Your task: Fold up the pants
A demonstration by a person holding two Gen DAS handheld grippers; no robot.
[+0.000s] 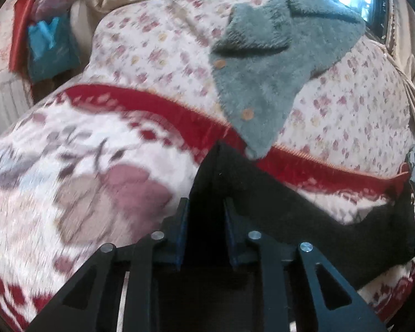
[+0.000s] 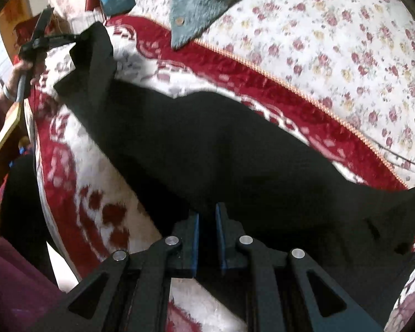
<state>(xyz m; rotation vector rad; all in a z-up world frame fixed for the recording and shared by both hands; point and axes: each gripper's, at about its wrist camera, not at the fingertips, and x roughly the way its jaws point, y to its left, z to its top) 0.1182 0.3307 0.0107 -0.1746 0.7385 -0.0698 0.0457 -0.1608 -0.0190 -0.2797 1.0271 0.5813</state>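
Holding the black pants [image 2: 207, 149] stretched over the blanket [image 2: 96, 210] mid-frame, the left gripper [image 1: 204, 232] and right gripper [image 2: 207, 238] each pinch an edge, jaws nearly closed. Folding looks barely begun.

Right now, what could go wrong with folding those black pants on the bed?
The left gripper and right gripper each pinch the black pants at one spot, so the cloth might slip out or sag crookedly in between. The fluffy grey top lies close by, overlapping the red blanket border; a swinging pants edge could catch it. The blur suggests fast motion, which may wrinkle the fold.
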